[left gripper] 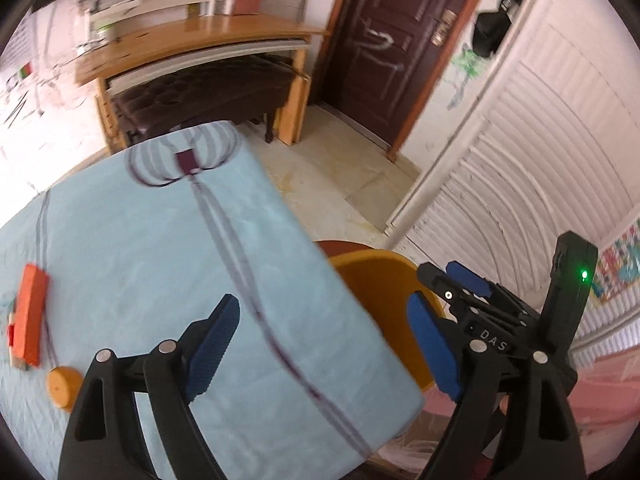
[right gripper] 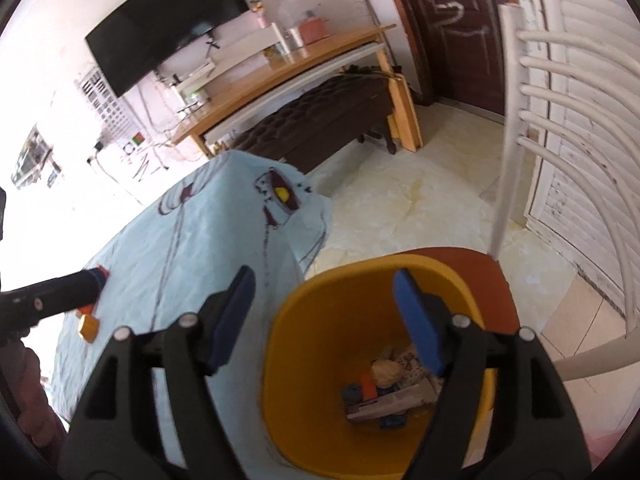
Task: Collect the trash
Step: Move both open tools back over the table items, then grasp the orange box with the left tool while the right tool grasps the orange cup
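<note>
A yellow bin stands beside the table's corner and holds paper scraps and small coloured bits of trash. My right gripper hangs open above the bin's mouth, with nothing between its blue pads. Over the blue-clothed table my left gripper is open and empty. On the cloth, at the far left, lie an orange box and a round orange cap. The cap also shows in the right wrist view, just below the left gripper's tip. The bin sits at the table's right edge.
The bin rests on a red-brown seat of a white slatted chair. A wooden desk with a dark bench under it stands at the far wall, beside a brown door. A hand shows at lower left.
</note>
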A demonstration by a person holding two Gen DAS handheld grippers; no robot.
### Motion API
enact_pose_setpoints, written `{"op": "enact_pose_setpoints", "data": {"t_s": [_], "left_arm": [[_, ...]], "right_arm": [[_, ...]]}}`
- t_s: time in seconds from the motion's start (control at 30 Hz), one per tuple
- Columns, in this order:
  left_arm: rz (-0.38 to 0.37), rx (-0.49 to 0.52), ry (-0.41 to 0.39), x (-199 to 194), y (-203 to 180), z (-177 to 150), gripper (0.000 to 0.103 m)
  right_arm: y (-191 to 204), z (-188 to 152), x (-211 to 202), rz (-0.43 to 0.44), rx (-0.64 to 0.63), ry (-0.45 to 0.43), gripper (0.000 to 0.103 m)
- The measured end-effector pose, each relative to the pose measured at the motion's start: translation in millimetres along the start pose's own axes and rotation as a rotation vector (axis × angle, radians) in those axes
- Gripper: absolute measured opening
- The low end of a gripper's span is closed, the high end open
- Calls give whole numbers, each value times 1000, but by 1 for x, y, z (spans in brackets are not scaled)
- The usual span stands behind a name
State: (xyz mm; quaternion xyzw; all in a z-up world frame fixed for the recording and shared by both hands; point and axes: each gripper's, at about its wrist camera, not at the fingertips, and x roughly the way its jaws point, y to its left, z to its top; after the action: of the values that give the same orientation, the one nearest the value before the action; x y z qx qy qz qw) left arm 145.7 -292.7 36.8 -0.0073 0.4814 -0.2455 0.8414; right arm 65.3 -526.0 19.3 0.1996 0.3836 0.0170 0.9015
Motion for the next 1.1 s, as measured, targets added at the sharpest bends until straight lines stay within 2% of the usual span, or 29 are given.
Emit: {"op": "enact_pose_setpoints", "data": {"t_s": [0.3, 0.4, 0.53, 0.7, 0.83, 1.03, 1.1], "left_arm": [[41, -134, -70, -36, 70, -4, 83], [83, -157, -100, -50, 90, -8, 85], [146, -165, -125, -65, 113, -13, 85], [230, -189, -119, -75, 149, -14, 87], [263, -201, -116, -78, 167, -16, 87], [262, -177, -91, -74, 184, -18, 87], [250, -150, -79, -71, 187, -18, 87]], "right_arm": [[71, 2, 17, 66, -114, 41, 70], [96, -1, 22, 95, -152, 55, 76], [129, -5, 29, 134, -201, 75, 78], [177, -15, 39, 192, -282, 111, 83], [209, -27, 45, 215, -348, 140, 83], [246, -43, 48, 241, -440, 172, 83], [254, -47, 49, 251, -454, 178, 88]]}}
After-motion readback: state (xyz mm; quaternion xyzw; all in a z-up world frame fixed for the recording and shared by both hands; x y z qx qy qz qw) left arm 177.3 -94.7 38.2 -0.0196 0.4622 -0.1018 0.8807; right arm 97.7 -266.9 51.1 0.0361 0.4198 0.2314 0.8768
